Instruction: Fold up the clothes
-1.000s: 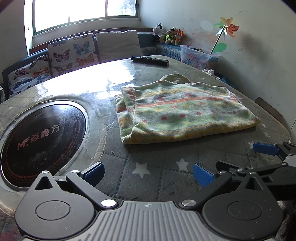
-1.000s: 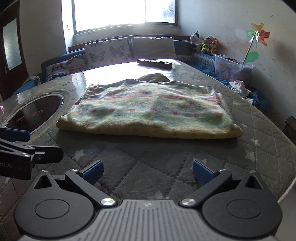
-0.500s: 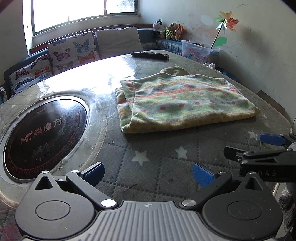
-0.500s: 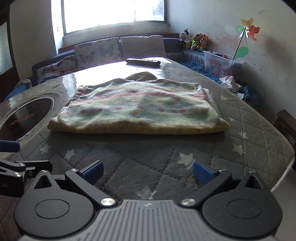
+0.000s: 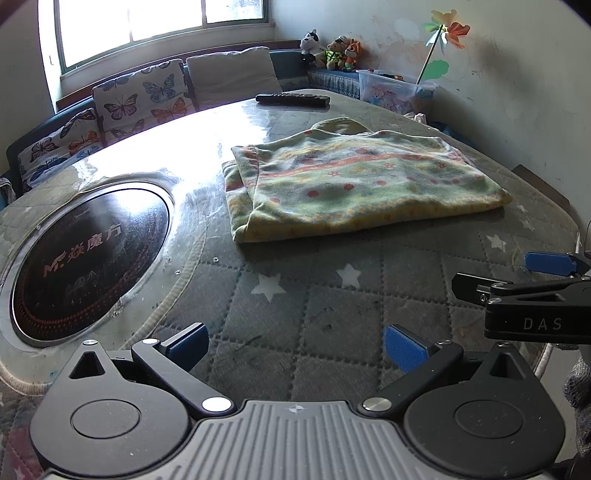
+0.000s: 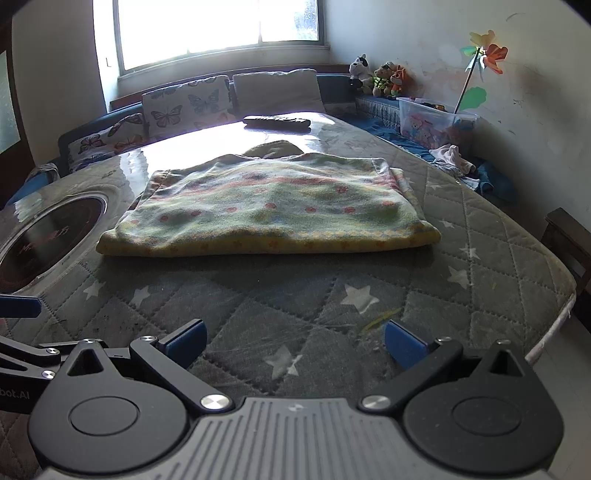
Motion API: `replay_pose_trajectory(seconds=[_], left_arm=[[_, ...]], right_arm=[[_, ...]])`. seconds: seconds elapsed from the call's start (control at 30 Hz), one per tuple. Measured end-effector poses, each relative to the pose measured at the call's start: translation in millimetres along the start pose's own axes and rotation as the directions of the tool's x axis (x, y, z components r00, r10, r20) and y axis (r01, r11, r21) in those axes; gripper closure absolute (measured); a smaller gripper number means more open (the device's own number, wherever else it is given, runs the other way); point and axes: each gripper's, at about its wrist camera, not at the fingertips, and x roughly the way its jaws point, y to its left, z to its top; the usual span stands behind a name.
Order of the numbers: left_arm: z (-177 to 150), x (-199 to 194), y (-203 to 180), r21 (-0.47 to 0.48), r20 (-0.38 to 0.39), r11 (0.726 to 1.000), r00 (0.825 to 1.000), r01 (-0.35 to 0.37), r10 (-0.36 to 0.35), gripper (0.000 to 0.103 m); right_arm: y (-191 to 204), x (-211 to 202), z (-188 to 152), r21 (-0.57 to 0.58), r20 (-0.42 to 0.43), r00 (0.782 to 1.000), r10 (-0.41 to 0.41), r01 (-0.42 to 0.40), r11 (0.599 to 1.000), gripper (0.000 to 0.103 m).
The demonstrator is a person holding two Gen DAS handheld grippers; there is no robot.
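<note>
Item: folded garment, fleece-like cloth in green and yellow with orange bands and red dots. Lies flat on the quilted table cover, near the middle of the table, folded into a rough rectangle with layered edges showing at its left end in the left wrist view. A rounded flap of plain cloth protrudes from its far edge. Nothing touches it.

Left gripper: blue-padded fingers spread wide, empty, over the near part of the cover, well apart from the garment.

Right gripper: fingers likewise spread wide, empty, over the near edge of the cover; it appears side-on at the right margin of the left wrist view, with one blue pad showing.

Table cover: grey-green, diamond-stitched, with white stars.

Induction hob: round, black glass, set into the table left of the garment; red lettering on its face.

Remote control: black, lying at the far edge of the table, beyond the garment.

Butterfly-print cushions and a plain cushion: on the bench under the window.

Plush toys: three, in the far corner.

Clear plastic bin: beside the right wall, with a paper pinwheel rising behind it.

Loose clothes: heaped on the bench right of the table.
</note>
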Motion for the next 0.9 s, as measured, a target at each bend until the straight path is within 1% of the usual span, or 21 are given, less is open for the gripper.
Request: replay_pose_trajectory(seconds=[0.4, 0.9], left_arm=[[-10.8, -11.8, -3.8, 0.0, 0.015, 1.0, 1.0, -0.003, 0.003, 0.0], [-19.7, -22.6, -8.5, 0.014, 0.024, 1.0, 1.0, 0.003, -0.004, 0.0]], right_arm=[[-0.6, -14.1, -11.4, 0.006, 0.006, 1.0, 0.002, -0.002, 1.0, 0.0], [-1.3, -25.3, -15.2, 0.019, 0.024, 1.0, 0.003, -0.004, 1.0, 0.0]])
